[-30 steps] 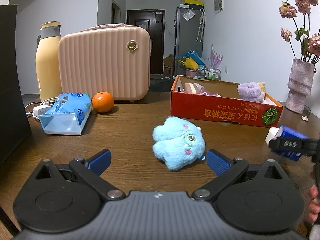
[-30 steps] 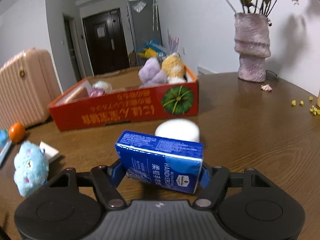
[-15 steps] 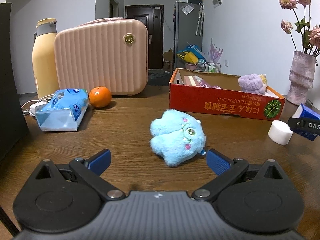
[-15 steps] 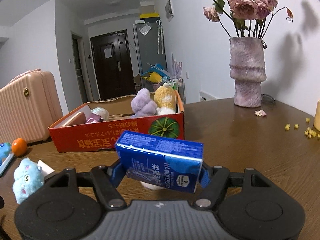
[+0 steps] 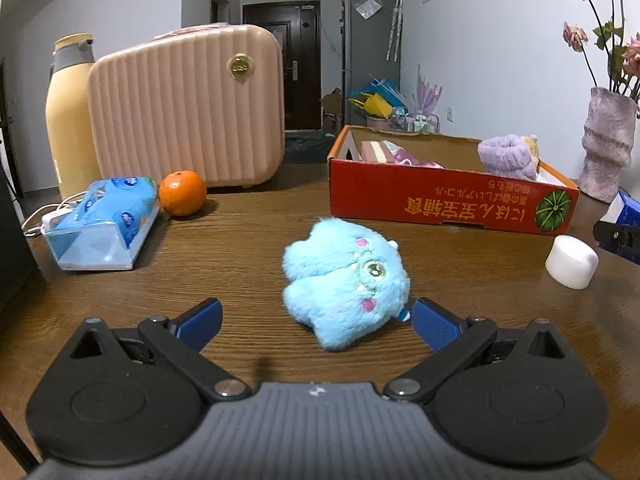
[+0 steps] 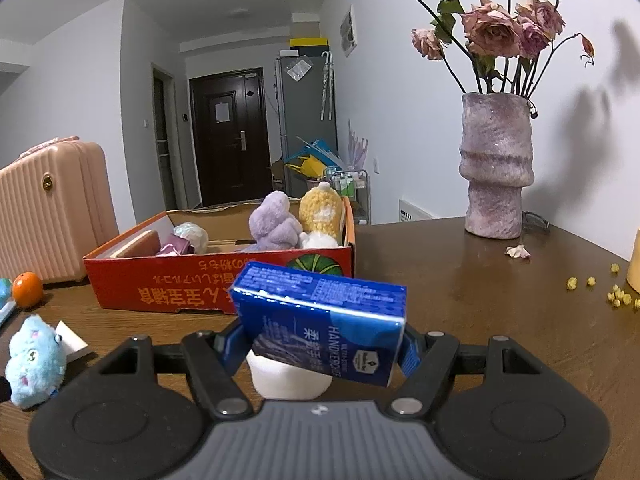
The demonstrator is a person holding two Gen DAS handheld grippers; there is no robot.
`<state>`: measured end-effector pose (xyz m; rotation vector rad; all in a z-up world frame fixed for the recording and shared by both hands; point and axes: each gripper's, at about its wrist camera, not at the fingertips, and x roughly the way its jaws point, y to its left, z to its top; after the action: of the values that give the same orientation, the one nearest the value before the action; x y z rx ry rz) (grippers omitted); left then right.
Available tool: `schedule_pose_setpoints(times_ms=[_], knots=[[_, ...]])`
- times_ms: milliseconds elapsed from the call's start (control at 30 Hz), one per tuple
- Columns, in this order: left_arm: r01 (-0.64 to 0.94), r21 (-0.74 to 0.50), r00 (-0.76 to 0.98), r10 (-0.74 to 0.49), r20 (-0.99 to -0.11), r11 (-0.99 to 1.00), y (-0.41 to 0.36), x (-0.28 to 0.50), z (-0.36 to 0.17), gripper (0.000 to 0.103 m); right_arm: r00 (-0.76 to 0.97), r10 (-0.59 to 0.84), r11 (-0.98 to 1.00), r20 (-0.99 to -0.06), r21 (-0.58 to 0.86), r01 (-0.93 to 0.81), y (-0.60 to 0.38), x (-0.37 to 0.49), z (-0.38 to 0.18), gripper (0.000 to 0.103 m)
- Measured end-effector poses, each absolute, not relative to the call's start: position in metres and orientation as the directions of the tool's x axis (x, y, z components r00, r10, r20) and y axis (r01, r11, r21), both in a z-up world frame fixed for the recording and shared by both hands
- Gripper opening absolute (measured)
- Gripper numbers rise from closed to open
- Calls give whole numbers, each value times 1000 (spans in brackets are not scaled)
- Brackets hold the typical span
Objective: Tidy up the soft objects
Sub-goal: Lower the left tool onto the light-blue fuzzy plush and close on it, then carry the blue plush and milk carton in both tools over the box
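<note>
Blue plush toy (image 5: 346,282): lies on its side on the wooden tabletop (image 5: 240,240), just ahead of the left gripper's right finger, between the red box and the gripper; bare wood lies on its left.
Tissue pack (image 6: 324,326): dark blue, clamped tilted between the blue pads of the right gripper (image 6: 320,354), lifted off the tabletop, above the white cylinder.
Right jaws: closed onto the two ends of the tissue pack.
Left gripper (image 5: 316,318): jaws spread wide, holding nothing; the plush sits close to the right pad, apart from the left one.
Red box (image 5: 436,200): open-topped cardboard, standing beyond the plush; its near wall faces both grippers. Inside are a purple plush (image 6: 274,222) and a yellow plush (image 6: 320,210) at the right end, with other items at the left end.
White cylinder (image 5: 571,262): on the tabletop right of the plush, in front of the box's right corner.
Left side: a light blue tissue bag (image 5: 104,222) touches an orange (image 5: 182,193); behind them stands a pink case (image 5: 188,108).
Open room: bare tabletop lies between the tissue bag and the plush, and right of the box toward the vase (image 6: 496,168).
</note>
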<state>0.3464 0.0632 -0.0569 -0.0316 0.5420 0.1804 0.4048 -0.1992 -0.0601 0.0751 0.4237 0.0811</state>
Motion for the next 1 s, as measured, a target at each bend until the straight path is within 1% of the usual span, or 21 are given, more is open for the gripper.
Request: schedule_pose_setpoints(times_ms=[333, 500, 600, 700, 800, 867, 933, 1000], knots=[[-147, -1, 819, 121, -561, 989, 57, 379, -63, 103, 910, 107, 993, -401, 86, -79, -199, 408, -61, 70], [-167, 2, 798, 137, -587, 986, 57, 397, -67, 103, 909, 113, 993, -401, 83, -87, -198, 408, -61, 70], [-190, 32, 766, 169, -620, 981, 58, 406, -73, 103, 909, 116, 992, -401, 84, -89, -197, 408, -61, 70], [-196, 9, 764, 159, -625, 981, 64, 407, -74, 102, 908, 117, 992, -401, 85, -90, -198, 408, -61, 70], [-190, 11, 765, 155, -625, 982, 64, 407, -74, 98, 908, 119, 992, -403, 86, -92, -198, 408, -61, 70], [-179, 25, 768, 155, -622, 984, 61, 407, -75, 86, 908, 121, 992, -402, 87, -94, -197, 408, -61, 70], [-164, 26, 769, 145, -622, 986, 60, 408, -75, 79, 908, 126, 991, -400, 91, -98, -197, 407, -61, 70], [-151, 29, 777, 137, -615, 988, 59, 407, -75, 78, 907, 129, 991, -400, 90, -102, -196, 407, -61, 70]])
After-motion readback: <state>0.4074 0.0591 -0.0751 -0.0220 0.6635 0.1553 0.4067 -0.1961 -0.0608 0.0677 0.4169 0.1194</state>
